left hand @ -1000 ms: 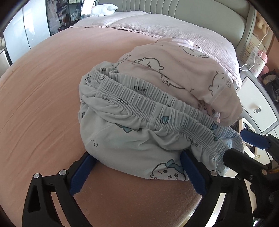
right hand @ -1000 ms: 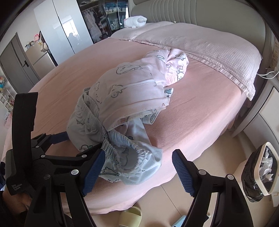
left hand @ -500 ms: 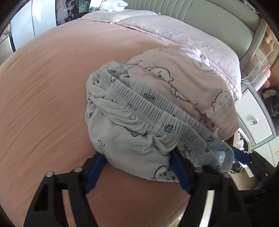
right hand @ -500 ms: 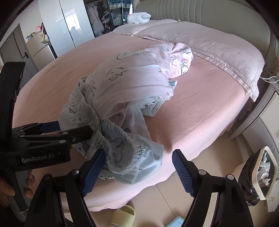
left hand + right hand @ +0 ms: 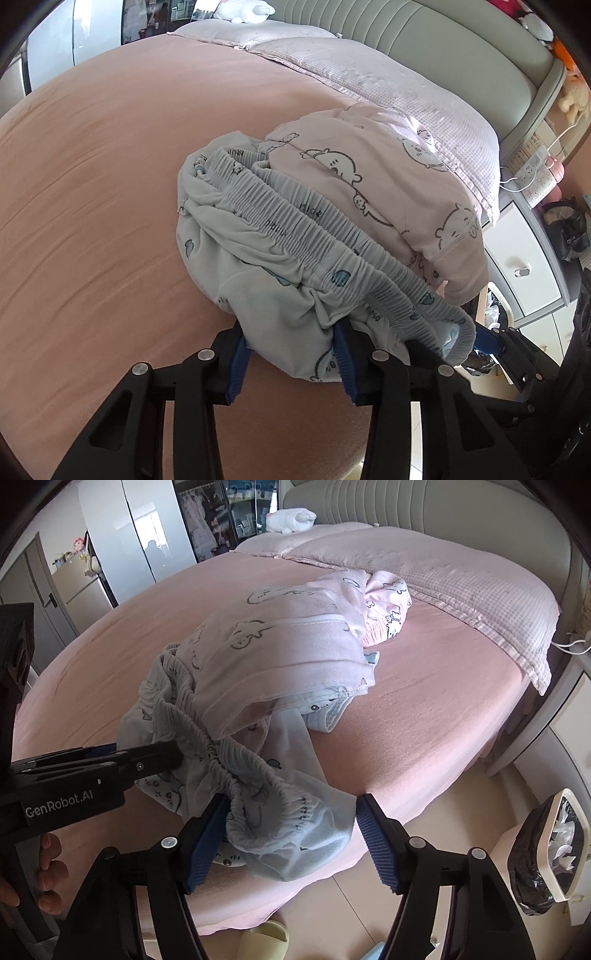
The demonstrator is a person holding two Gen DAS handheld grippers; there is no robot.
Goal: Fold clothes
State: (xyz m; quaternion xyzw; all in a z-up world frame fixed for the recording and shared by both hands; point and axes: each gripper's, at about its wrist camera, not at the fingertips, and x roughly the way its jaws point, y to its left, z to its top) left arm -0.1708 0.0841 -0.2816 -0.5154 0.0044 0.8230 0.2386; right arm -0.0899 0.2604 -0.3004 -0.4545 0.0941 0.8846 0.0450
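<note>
Pale blue pyjama trousers with an elastic waistband lie crumpled near the bed's edge, partly under a pale pink cartoon-print top. My left gripper has its jaws partly closed around a bunch of the blue fabric below the waistband. In the right wrist view the trousers spill toward the bed edge and the pink top lies over them. My right gripper is open, its jaws on either side of the waistband's end. The left gripper shows there, side on.
The pink bed sheet spreads left. Checked pillows and a grey headboard lie at the back. A white nightstand stands right. A lined bin and a slipper are on the floor by the bed.
The left jaws have narrowed markedly onto the blue fabric. The right gripper has moved forward, so the waistband end now sits between its open jaws.
</note>
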